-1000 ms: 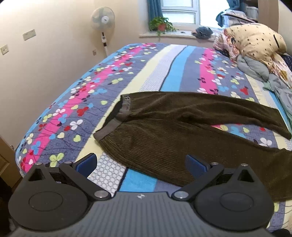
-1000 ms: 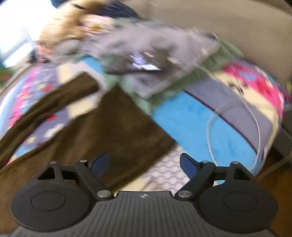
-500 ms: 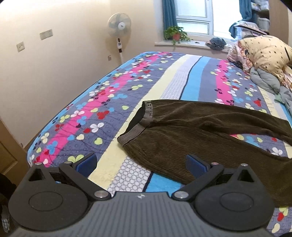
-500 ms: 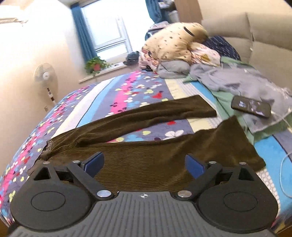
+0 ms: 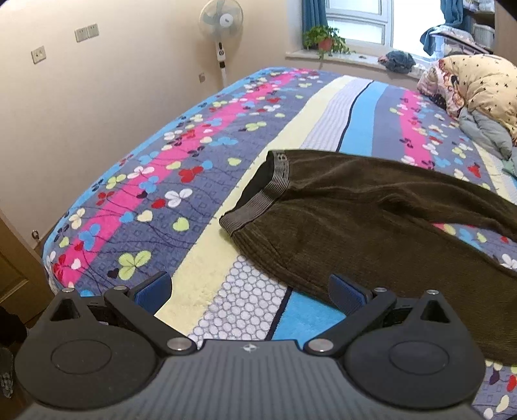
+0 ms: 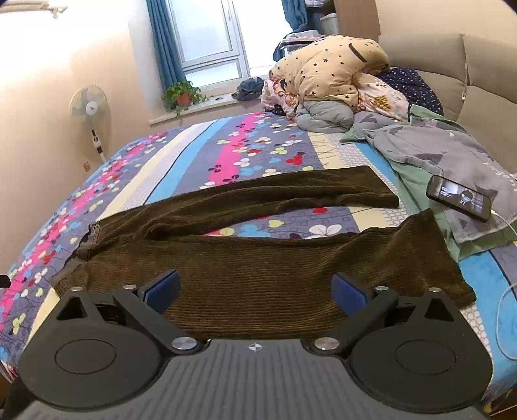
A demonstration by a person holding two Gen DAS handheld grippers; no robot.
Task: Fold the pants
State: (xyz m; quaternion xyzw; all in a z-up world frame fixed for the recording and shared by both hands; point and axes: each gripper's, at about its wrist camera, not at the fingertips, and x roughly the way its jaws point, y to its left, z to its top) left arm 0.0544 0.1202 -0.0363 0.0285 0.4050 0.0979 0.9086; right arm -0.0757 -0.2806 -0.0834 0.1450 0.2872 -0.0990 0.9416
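Note:
Dark olive corduroy pants [image 6: 258, 258] lie flat on the striped, flowered bedspread [image 6: 200, 152], waistband to the left, the two legs spread apart to the right. In the left wrist view the pants [image 5: 371, 226] show their grey ribbed waistband [image 5: 258, 203]. My left gripper [image 5: 250, 290] is open and empty, near the bed's front edge, short of the waist. My right gripper [image 6: 255, 289] is open and empty, above the near leg.
A phone [image 6: 458, 197] with a white cable lies on grey-green bedding [image 6: 446, 152] at the right. A heap of quilts [image 6: 332, 77] fills the far right corner. A standing fan [image 5: 221, 22] and a wall are left of the bed. A headboard [image 6: 478, 87] is at the right.
The right gripper has swung left from the bed's right corner to face the whole pants. The left gripper has turned left and pulled back a little; the waistband now sits further right.

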